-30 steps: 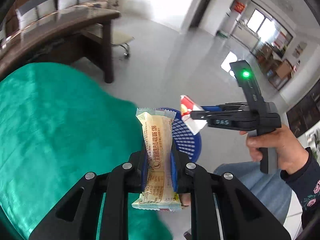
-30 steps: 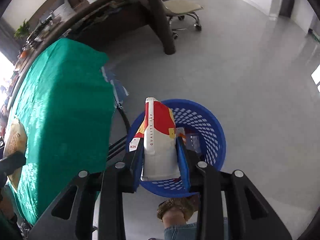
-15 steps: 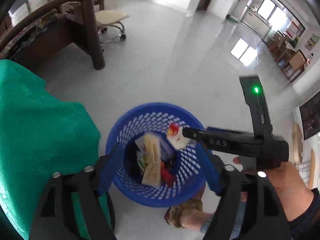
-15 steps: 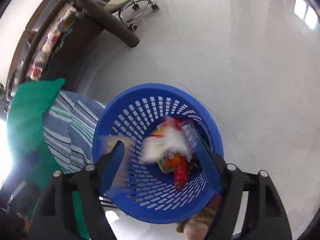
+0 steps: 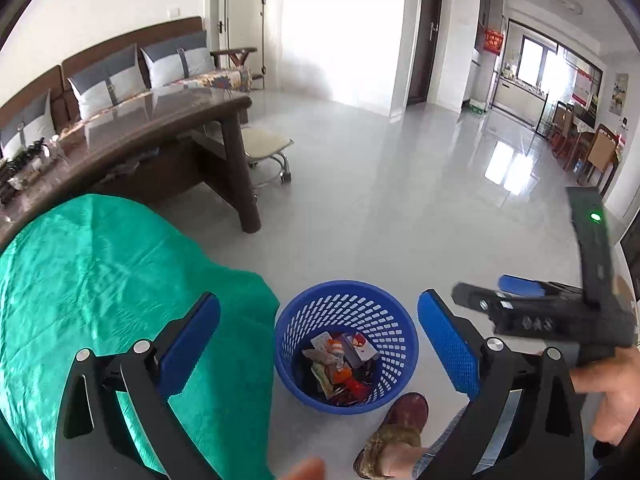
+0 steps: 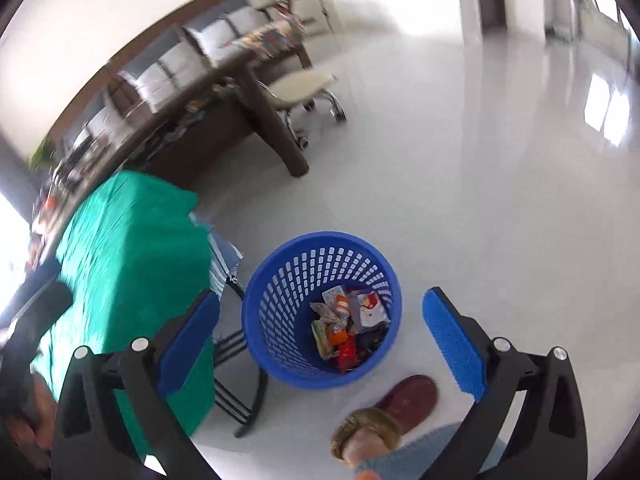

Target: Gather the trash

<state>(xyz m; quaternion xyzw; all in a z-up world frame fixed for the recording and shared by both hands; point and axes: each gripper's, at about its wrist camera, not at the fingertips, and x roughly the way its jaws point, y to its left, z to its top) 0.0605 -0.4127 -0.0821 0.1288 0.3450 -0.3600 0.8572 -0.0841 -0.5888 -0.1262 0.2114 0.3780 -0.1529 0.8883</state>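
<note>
A blue mesh basket stands on the grey floor and holds several wrappers and cartons. My left gripper hovers above and in front of it. Its jaws are opening wide, with nothing between the blue pads. In the right wrist view the same basket shows its trash below my right gripper. Those jaws are opening too, and they are empty. The right gripper also shows at the right of the left wrist view, held in a hand.
A green cloth-covered table lies left of the basket, with striped fabric and black metal legs beside it. Behind stand a dark wooden desk and a stool. The person's slippered foot is right by the basket.
Both grippers opened and let go: the yellow snack packet and the red-and-white carton dropped into the basket. Both grippers have since lifted and tilted up, showing more of the room.
</note>
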